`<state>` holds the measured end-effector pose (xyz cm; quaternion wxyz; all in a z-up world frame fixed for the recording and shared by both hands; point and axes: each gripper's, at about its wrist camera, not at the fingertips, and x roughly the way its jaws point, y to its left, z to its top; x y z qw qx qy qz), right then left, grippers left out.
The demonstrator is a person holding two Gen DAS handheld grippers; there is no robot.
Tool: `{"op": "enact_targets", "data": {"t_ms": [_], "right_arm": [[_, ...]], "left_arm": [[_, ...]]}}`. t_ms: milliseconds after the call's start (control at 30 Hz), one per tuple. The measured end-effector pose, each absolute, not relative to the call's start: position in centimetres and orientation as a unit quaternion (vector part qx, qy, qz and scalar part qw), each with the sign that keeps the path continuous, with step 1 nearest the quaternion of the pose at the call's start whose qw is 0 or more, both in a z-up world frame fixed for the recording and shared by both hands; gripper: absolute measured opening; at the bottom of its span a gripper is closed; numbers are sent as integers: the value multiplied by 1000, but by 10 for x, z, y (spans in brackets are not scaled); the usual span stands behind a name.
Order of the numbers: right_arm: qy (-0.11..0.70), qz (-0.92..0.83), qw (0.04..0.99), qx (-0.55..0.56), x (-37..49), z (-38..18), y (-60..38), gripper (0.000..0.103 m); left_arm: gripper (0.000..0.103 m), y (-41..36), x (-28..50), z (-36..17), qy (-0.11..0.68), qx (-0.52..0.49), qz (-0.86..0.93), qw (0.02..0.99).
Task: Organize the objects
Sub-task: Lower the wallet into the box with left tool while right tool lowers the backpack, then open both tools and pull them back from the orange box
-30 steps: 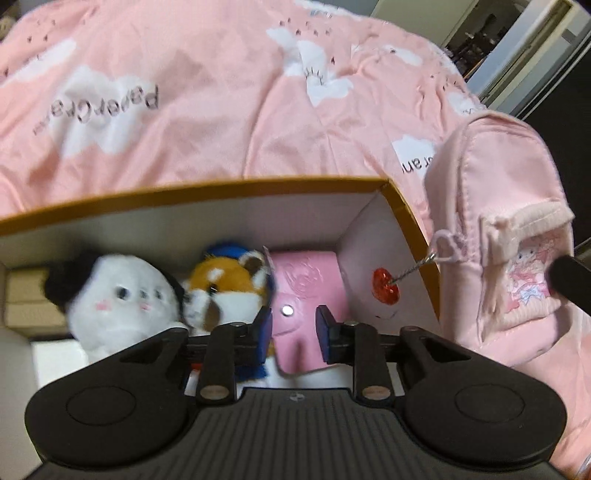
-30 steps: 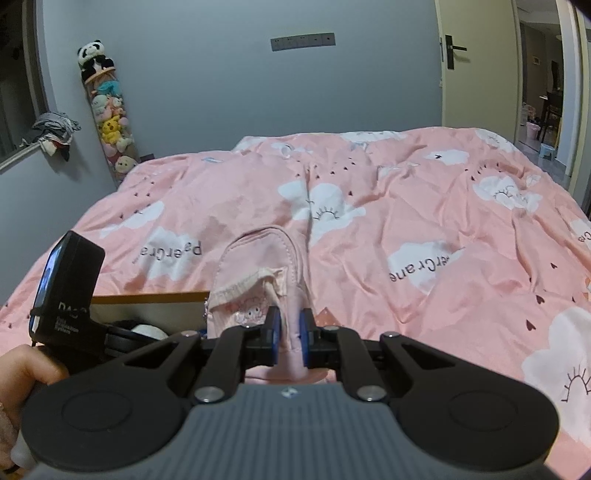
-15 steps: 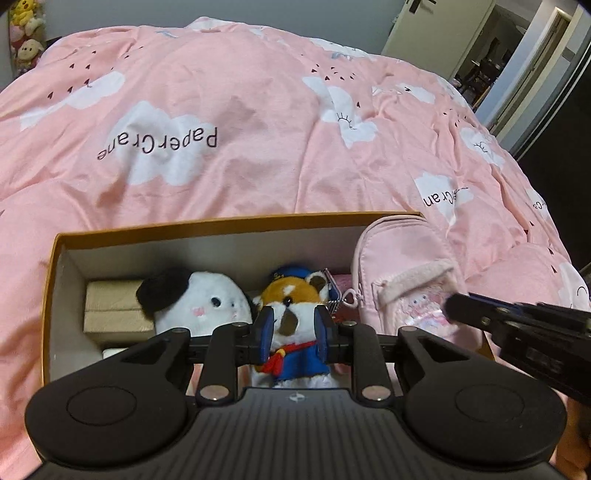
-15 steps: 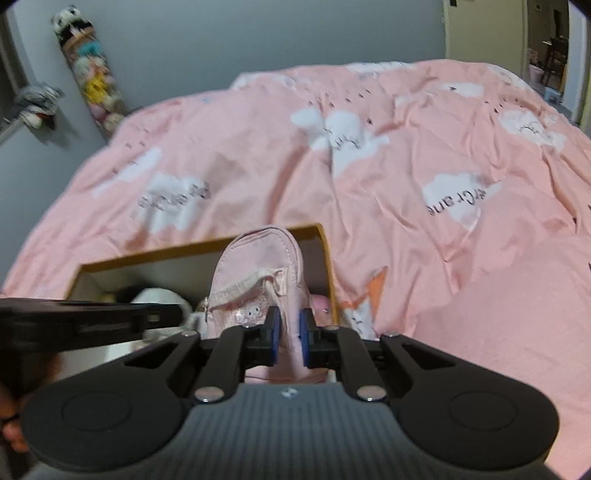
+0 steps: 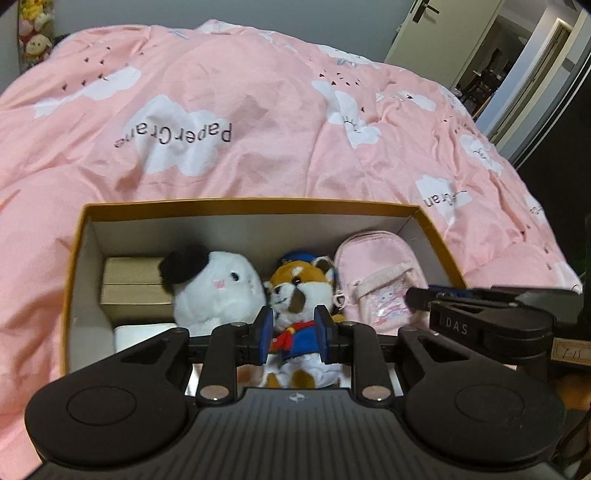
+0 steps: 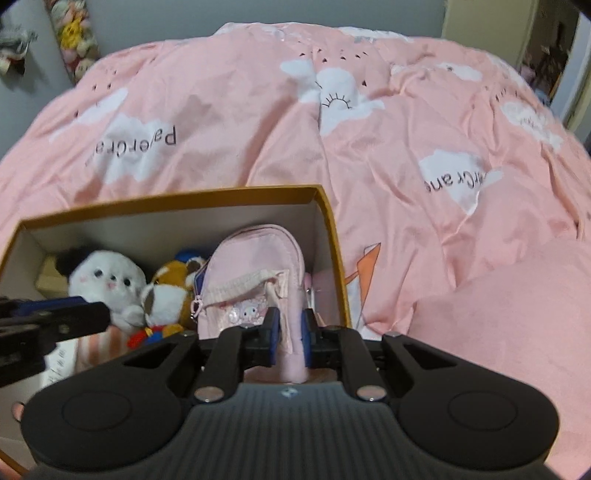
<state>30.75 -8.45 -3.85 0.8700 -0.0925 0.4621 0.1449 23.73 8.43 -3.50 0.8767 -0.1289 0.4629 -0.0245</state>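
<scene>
An open cardboard box [image 5: 243,204] with an orange rim lies on the pink bed. Inside are a white plush with a black ear [image 5: 218,288], an orange fox plush in blue clothes [image 5: 301,295], tan boxes [image 5: 131,288] and a small pink backpack [image 5: 373,273] at the right end. My right gripper [image 6: 289,334] is shut on the backpack's strap [image 6: 291,354]; the backpack [image 6: 255,273] stands inside the box [image 6: 328,221]. My left gripper [image 5: 294,334] is open and empty, hovering over the fox plush.
The pink cloud-print duvet [image 5: 258,122] surrounds the box on all sides. A door and doorway [image 5: 491,55] are at the far right. A column of plush toys [image 6: 72,29] hangs on the grey wall at the far left.
My right gripper has carried the backpack from beside the box down into its right end. My left gripper has pulled back and up from inside the box.
</scene>
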Motion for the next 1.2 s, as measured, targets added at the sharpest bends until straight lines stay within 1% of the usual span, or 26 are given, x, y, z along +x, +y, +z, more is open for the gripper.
{"op": "enact_targets", "data": {"t_ms": [33, 133, 167, 200, 267, 400, 567, 700, 733, 800, 833, 867, 1000, 1200], "right_arm": [[460, 148, 869, -105, 307, -39, -82, 15], [453, 164, 866, -131, 303, -39, -78, 24], [447, 173, 867, -138, 300, -38, -78, 32], [441, 179, 867, -146, 298, -35, -78, 36], [426, 189, 869, -163, 291, -29, -77, 39], [412, 210, 865, -196, 280, -22, -74, 39], [445, 247, 835, -211, 273, -26, -70, 37], [448, 272, 819, -232, 257, -24, -68, 39], [454, 279, 813, -234, 254, -24, -68, 39], [478, 284, 799, -229, 253, -27, -69, 35], [494, 282, 793, -218, 255, -30, -71, 22], [509, 279, 788, -209, 257, -33, -72, 13], [519, 256, 791, -200, 265, -42, -74, 13], [498, 224, 821, -168, 285, -44, -80, 12]], "left_arm": [[27, 83, 235, -34, 460, -121, -20, 879], [27, 82, 228, -33, 453, -107, -10, 885], [27, 82, 225, -32, 450, -106, -9, 886], [27, 83, 223, -31, 448, -105, -8, 888], [27, 83, 217, -30, 441, -102, -3, 892], [27, 87, 206, -25, 425, -99, 10, 900], [27, 94, 193, -16, 416, -100, 6, 904], [27, 98, 186, -16, 421, -106, 2, 901], [27, 99, 185, -17, 424, -109, 0, 899], [27, 101, 185, -19, 432, -118, 0, 894], [27, 102, 184, -21, 435, -122, 3, 892], [27, 103, 183, -22, 440, -125, 8, 889], [27, 107, 182, -26, 448, -138, 8, 883], [27, 109, 178, -28, 451, -147, 6, 880]]}}
